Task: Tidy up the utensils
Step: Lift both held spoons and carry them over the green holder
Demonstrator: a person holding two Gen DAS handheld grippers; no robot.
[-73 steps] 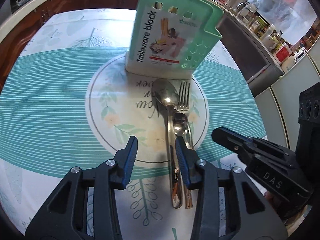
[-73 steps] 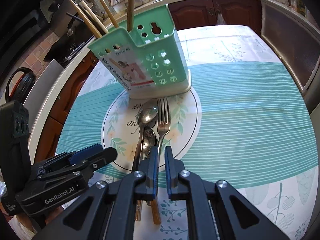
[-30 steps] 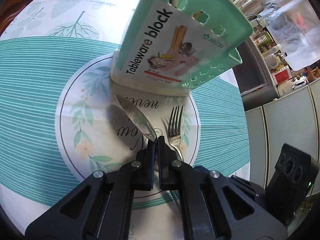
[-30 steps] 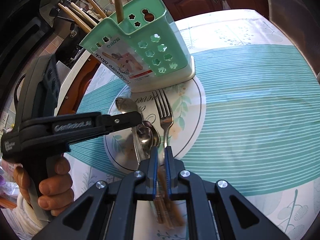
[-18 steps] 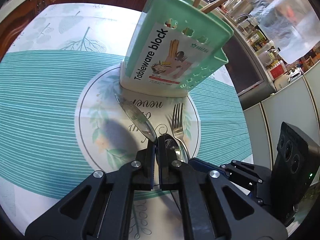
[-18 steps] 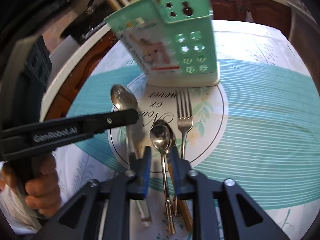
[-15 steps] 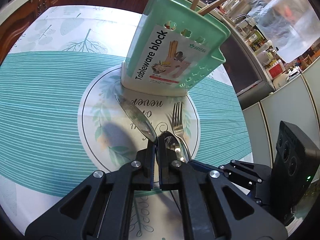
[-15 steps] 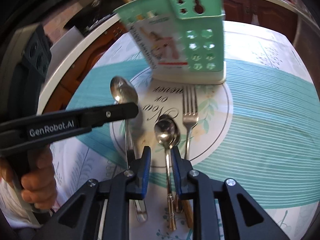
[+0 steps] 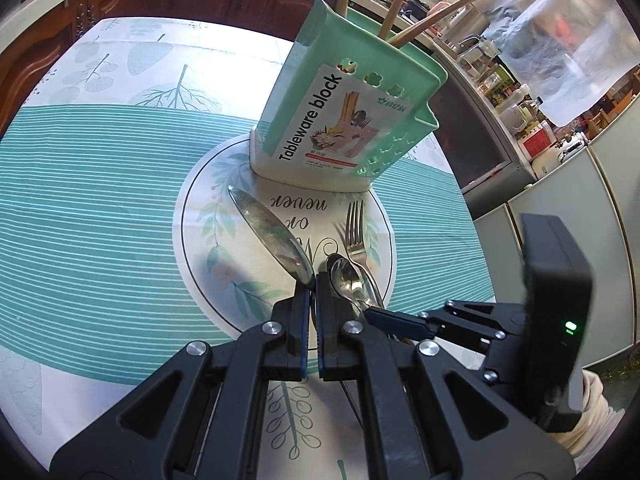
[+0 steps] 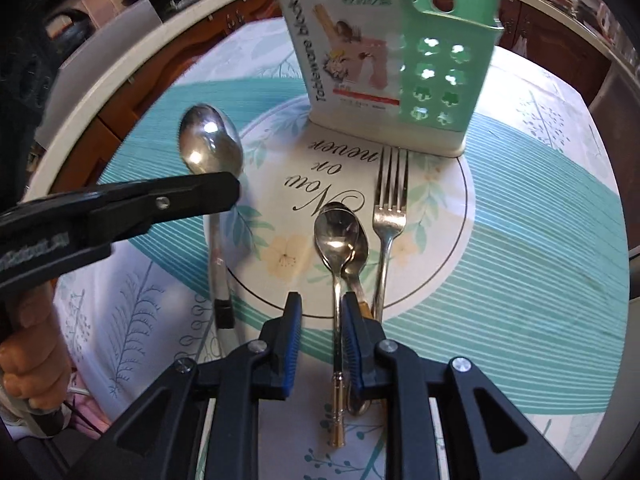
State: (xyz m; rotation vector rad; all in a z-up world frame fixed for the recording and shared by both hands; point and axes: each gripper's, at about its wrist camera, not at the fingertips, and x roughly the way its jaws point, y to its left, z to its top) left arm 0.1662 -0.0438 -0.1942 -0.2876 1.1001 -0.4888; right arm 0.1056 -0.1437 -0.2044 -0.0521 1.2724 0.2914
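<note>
A: Left gripper (image 9: 312, 280)?
B: Fingers pinched on the large spoon (image 9: 270, 238), handle between the pads, bowl lifted off the tablecloth (image 9: 80, 200).

A: Right gripper (image 10: 320, 308)?
B: Fingers spread, low astride the gold-ended teaspoon (image 10: 336, 264) handle.

A: Adjacent items?
B: Second teaspoon (image 10: 358, 258) under the first; fork (image 10: 388, 216) just right, tines toward the caddy.

A: Container?
B: Mint tableware caddy (image 9: 348, 120), upright at the far side, held wooden chopsticks (image 9: 432, 16).

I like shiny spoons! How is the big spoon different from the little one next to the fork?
The big spoon is held up off the table by the left gripper; the little spoon lies flat, on another spoon. The big one has a wider bowl. The little one's handle end is gold. Both are shiny metal.
</note>
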